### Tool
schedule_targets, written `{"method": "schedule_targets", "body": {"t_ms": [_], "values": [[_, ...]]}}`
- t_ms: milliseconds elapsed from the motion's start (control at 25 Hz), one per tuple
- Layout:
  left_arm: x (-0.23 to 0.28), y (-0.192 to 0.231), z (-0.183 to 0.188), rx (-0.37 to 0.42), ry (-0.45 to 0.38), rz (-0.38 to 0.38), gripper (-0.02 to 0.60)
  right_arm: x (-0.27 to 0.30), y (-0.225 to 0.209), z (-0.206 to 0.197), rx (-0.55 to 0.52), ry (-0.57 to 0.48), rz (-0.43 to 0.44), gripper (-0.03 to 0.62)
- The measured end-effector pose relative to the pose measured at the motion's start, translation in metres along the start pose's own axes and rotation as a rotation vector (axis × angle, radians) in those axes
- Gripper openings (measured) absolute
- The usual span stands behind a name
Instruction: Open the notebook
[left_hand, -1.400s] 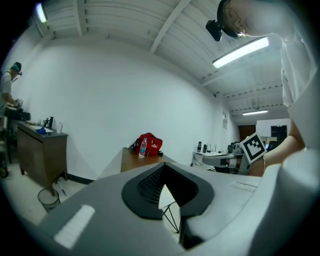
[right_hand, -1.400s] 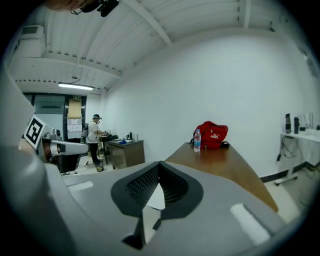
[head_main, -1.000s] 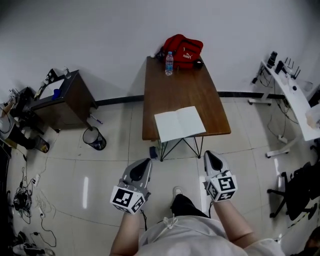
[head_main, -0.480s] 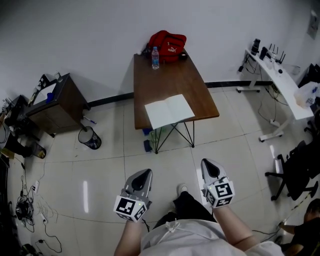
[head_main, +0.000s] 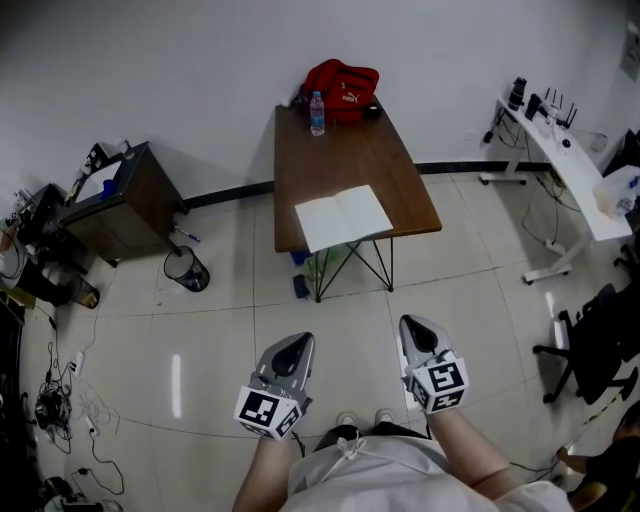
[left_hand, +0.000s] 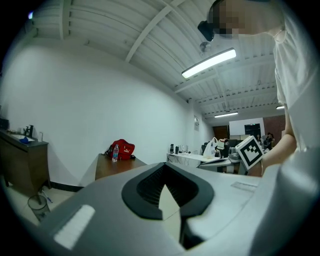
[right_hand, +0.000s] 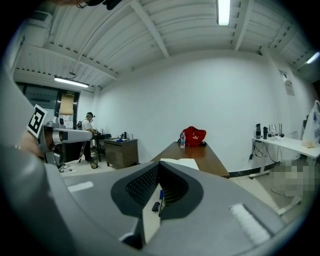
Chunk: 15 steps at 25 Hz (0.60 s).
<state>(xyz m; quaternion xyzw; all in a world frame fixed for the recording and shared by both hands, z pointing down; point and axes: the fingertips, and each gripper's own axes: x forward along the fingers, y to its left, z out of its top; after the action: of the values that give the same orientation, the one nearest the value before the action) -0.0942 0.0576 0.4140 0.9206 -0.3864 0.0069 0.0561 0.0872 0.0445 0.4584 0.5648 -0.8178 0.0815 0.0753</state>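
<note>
Both claws are held low in front of the person, well short of the table. The left claw (head_main: 299, 342) and right claw (head_main: 411, 323) are smooth grey plastic shells that taper to a point, each with a black-and-white marker cube at its back. The left gripper view shows the left claw's (left_hand: 164, 165) ribbed black pads meeting at the tips with nothing between them. The right gripper view shows the same of the right claw (right_hand: 159, 164).

Below them lies a glossy pale tiled floor (head_main: 200, 340). On it, under the table's thin black angled legs, is a small dark object (head_main: 300, 286) too small to identify.

The white open notebook (head_main: 343, 217) lies flat at the near end of the long brown wooden tabletop (head_main: 350, 160), its two blank pages spread. The right gripper view catches it edge-on as a thin pale slab (right_hand: 181, 162) just past the claw tips. In the left gripper view the claw's own body covers that end of the tabletop.

At the far end stand a clear plastic water bottle (head_main: 317, 113) and, touching the white wall, a soft rumpled red fabric bag (head_main: 342, 92).

Off to the left are a dark boxy wooden cabinet (head_main: 120, 200) and a round black bin (head_main: 187, 270); to the right is a long white desk (head_main: 560, 170). Only the gripper views show the ribbed white ceiling with strip lights.
</note>
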Motion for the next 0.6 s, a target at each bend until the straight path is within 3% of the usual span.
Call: {"method": "schedule_targets", "body": {"t_ms": [280, 600], "values": [[0.008, -0.013, 0.008, -0.004, -0.027, 0.037, 0.006, -0.005, 0.000, 0.009, -0.039, -0.008, 0.071, 0.006], [0.019, -0.018, 0.010, -0.013, -0.029, 0.060, 0.006, -0.012, -0.015, 0.019, -0.048, -0.028, 0.087, 0.006]]}}
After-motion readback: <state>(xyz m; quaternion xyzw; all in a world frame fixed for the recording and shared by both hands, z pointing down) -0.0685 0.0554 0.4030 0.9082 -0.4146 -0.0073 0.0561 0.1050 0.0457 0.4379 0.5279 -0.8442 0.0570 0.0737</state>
